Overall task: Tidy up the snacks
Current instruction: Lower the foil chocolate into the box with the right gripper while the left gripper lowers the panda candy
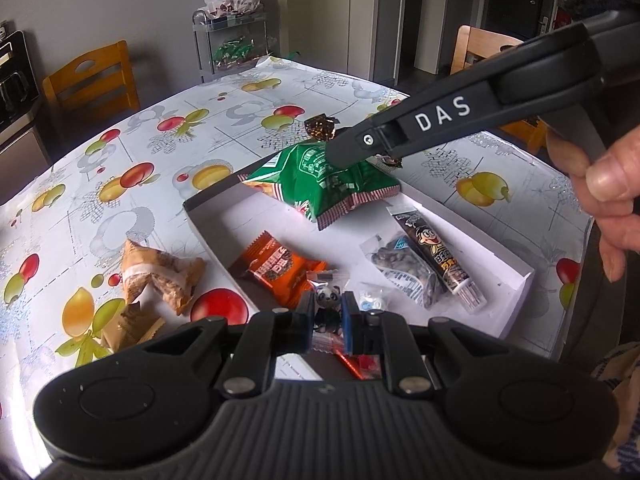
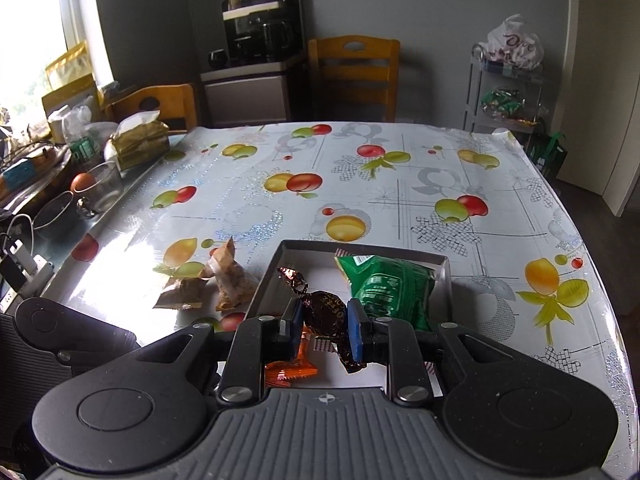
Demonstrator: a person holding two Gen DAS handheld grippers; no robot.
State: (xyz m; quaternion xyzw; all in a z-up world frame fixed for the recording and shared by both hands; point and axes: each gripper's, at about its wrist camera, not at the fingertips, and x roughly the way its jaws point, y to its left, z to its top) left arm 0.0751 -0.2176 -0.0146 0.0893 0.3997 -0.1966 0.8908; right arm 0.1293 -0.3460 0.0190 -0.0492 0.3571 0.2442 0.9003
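A shallow white box (image 1: pixel 520 276) lies on the fruit-print table. In it are a green snack bag (image 1: pixel 320 184), an orange packet (image 1: pixel 280 270), a clear bag of seeds (image 1: pixel 404 268) and a black tube snack (image 1: pixel 436 256). My left gripper (image 1: pixel 327 320) is shut on a small panda candy packet (image 1: pixel 329 300) over the box's near edge. My right gripper (image 2: pixel 323 320) is shut on a brown foil-wrapped candy (image 2: pixel 324 316) above the box (image 2: pixel 360 249), beside the green bag (image 2: pixel 388 288). In the left wrist view the right gripper (image 1: pixel 384 148) hovers over the green bag.
Two tan wrapped snacks (image 1: pixel 160 276) lie on the table left of the box; they also show in the right wrist view (image 2: pixel 224 280). Wooden chairs (image 1: pixel 92 76) stand around the table. A wire shelf (image 1: pixel 230 40) with bags stands behind. Clutter (image 2: pixel 60 168) lines the table's left edge.
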